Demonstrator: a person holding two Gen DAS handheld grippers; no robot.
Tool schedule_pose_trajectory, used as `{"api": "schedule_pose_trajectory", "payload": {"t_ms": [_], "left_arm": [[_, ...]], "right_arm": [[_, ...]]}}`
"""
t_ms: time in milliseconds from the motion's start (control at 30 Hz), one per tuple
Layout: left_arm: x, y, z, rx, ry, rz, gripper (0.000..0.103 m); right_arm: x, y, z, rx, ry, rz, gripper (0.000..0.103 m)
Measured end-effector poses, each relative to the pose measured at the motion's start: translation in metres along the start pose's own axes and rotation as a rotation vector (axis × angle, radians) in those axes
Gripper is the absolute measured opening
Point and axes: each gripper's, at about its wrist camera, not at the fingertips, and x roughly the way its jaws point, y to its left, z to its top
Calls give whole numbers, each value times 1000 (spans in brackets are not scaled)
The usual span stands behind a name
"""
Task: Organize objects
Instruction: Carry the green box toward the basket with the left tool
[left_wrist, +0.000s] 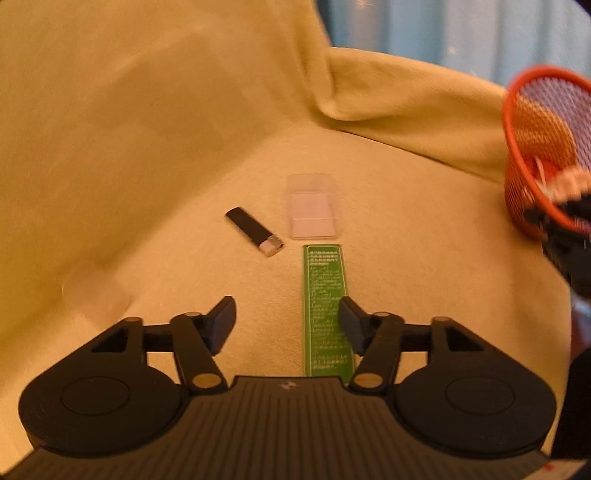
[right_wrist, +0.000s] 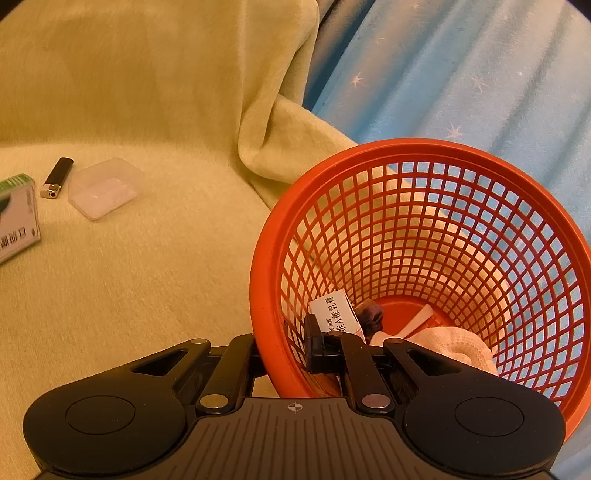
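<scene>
A green box (left_wrist: 327, 310) lies on the yellow blanket between the tips of my open left gripper (left_wrist: 287, 323), which hovers over its near end. A black lighter (left_wrist: 254, 231) and a clear plastic case (left_wrist: 313, 210) lie just beyond. My right gripper (right_wrist: 286, 349) is shut on the near rim of the red mesh basket (right_wrist: 424, 266), one finger inside and one outside. The basket holds a white box (right_wrist: 338, 312), a white cloth (right_wrist: 450, 345) and a dark small item. The green box (right_wrist: 16, 214), lighter (right_wrist: 57, 177) and case (right_wrist: 105, 188) also show in the right wrist view.
The yellow blanket (left_wrist: 147, 129) rises in folds behind the objects. A blue starred curtain (right_wrist: 461, 74) hangs at the back right. In the left wrist view the basket (left_wrist: 543, 151) stands at the right with the right gripper at its rim.
</scene>
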Motion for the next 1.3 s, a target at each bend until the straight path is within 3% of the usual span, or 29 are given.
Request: {"api": "schedule_pose_trajectory", "payload": {"t_ms": [200, 333, 500, 667, 733, 933, 1300], "left_arm": [[6, -15, 0, 35, 19, -23, 60], [20, -22, 2, 51, 79, -20, 59], [39, -19, 13, 12, 151, -37, 43], [55, -21, 20, 36, 228, -50, 26], [57, -22, 20, 40, 247, -60, 26], [43, -24, 27, 57, 219, -81, 25], [11, -31, 67, 85, 131, -133, 25]], "right_arm": [[1, 2, 1, -2, 1, 2, 5], [1, 2, 1, 2, 0, 2, 5], [1, 1, 1, 1, 0, 2, 5], [1, 1, 1, 4, -1, 3, 5], [1, 1, 1, 5, -1, 2, 5], [1, 2, 1, 7, 0, 3, 5], [1, 2, 2, 6, 0, 2, 5]]}}
